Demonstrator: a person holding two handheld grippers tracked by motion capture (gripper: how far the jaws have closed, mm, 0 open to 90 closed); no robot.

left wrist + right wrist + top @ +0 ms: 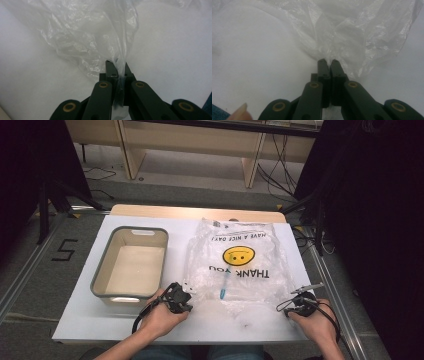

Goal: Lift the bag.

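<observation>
Left gripper [184,296] sat at the near left corner of the clear plastic bag [235,265], held low over the white table [80,312] in the person's left hand [162,317]. In the left gripper view its jaws were clamped together on a twisted strip of the bag film [121,67]; the strip ran down between the jaws and the rest of the bag ballooned up ahead of and to the left of the tips.

Right gripper [299,296] sat at the bag's near right corner, in the right hand [315,322]. In the right gripper view [328,60] its jaws were pressed together on a bunched fold of film, with the crumpled bag [352,32] spreading ahead and to the right of the tips.

The bag lay flat on the table between and beyond the two grippers, printed side up: a yellow smiley face [238,255] and the words THANK YOU and HAVE A NICE DAY, reading upside down from the person's side. A small blue pen-like item [223,290] lay at the bag, just right of the left gripper; whether inside or on top could not be told.

A grey-rimmed empty bin [102,270] stood beyond and to the left of the left gripper, just beside the bag's left edge.
</observation>
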